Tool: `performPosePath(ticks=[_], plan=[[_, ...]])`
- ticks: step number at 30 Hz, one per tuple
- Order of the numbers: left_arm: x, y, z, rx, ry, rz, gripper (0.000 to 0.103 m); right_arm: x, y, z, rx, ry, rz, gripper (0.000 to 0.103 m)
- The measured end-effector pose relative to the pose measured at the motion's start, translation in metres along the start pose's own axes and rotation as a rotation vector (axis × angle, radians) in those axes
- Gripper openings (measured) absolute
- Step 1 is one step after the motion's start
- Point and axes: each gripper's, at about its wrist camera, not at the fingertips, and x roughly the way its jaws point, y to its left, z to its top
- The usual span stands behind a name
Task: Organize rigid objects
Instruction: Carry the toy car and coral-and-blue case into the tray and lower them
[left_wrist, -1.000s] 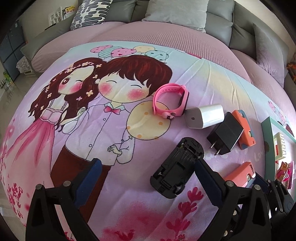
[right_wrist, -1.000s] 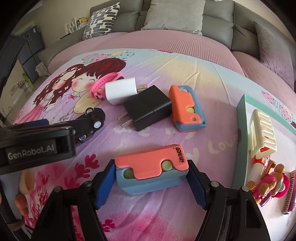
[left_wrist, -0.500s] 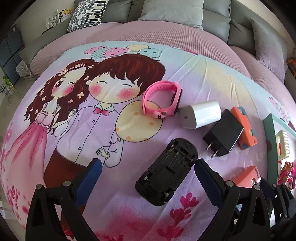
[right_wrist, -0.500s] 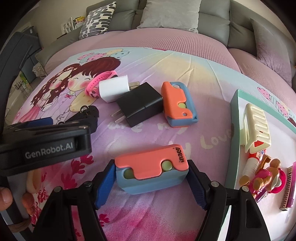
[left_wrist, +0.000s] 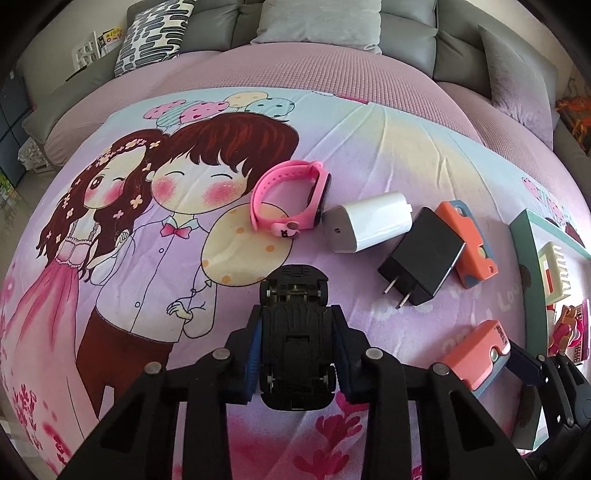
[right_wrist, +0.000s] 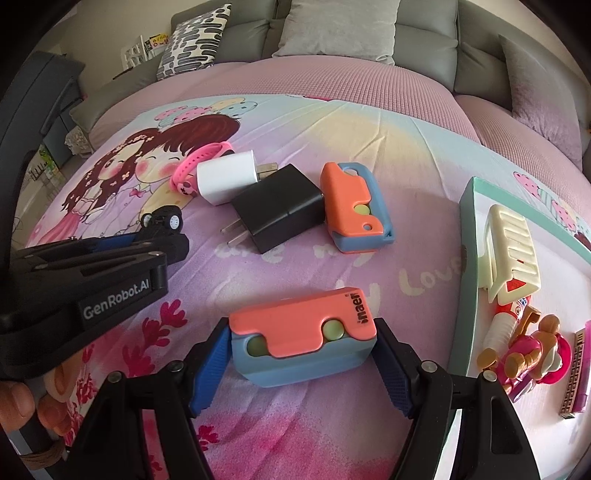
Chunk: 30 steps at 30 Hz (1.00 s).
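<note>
1. Black plastic is what my left gripper (left_wrist: 297, 354) has between its blue pads: the jaws have just been closing, and they now press both flanks of the upturned toy car (left_wrist: 294, 332), low in the centre of the left wrist view, its chassis facing up and its nose pointing toward the top of the frame.
2. My right gripper (right_wrist: 303, 360) clamps the near orange-and-blue case (right_wrist: 301, 338) by its two short ends, low in the centre of the right wrist view, the case lying on the cartoon bedsheet (right_wrist: 295, 122).
3. Just above the car in the left wrist view lies the pink wristband (left_wrist: 288, 199); the white charger (left_wrist: 367, 221) sits touching its right side.
4. Right of that charger, the black plug adapter (left_wrist: 421, 266) rests with its prongs pointing to the lower left, and the second orange-and-blue case (left_wrist: 469, 243) lies against its upper right edge.
5. At the right edge of the right wrist view, a teal-rimmed tray (right_wrist: 466, 258) holds a cream comb-like piece (right_wrist: 511, 247) and a small pink doll (right_wrist: 524, 354).
6. Grey cushions (right_wrist: 340, 27) line the top of both views.
</note>
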Motion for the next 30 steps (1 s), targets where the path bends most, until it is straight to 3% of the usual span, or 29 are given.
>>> performPosePath(ticks=[10,18,23,27,30], plan=[[-0.01,0.003,0.004,-0.045,-0.032,-0.03,0.035,-0.008,-0.011,0.004,0.071,-0.029,0.039,0.076],[-0.036,0.0,0.012,-0.078,-0.105,-0.046,0.035,-0.05,-0.034,0.012,0.16,-0.19,0.035,0.076],[-0.059,-0.021,0.016,-0.036,-0.17,-0.102,0.035,-0.072,-0.054,0.013,0.203,-0.261,-0.016,0.076],[-0.069,-0.042,0.018,0.018,-0.194,-0.12,0.035,-0.081,-0.074,0.011,0.225,-0.269,-0.109,0.076],[-0.073,-0.055,0.018,0.034,-0.204,-0.144,0.035,-0.087,-0.097,0.007,0.277,-0.268,-0.13,0.076]])
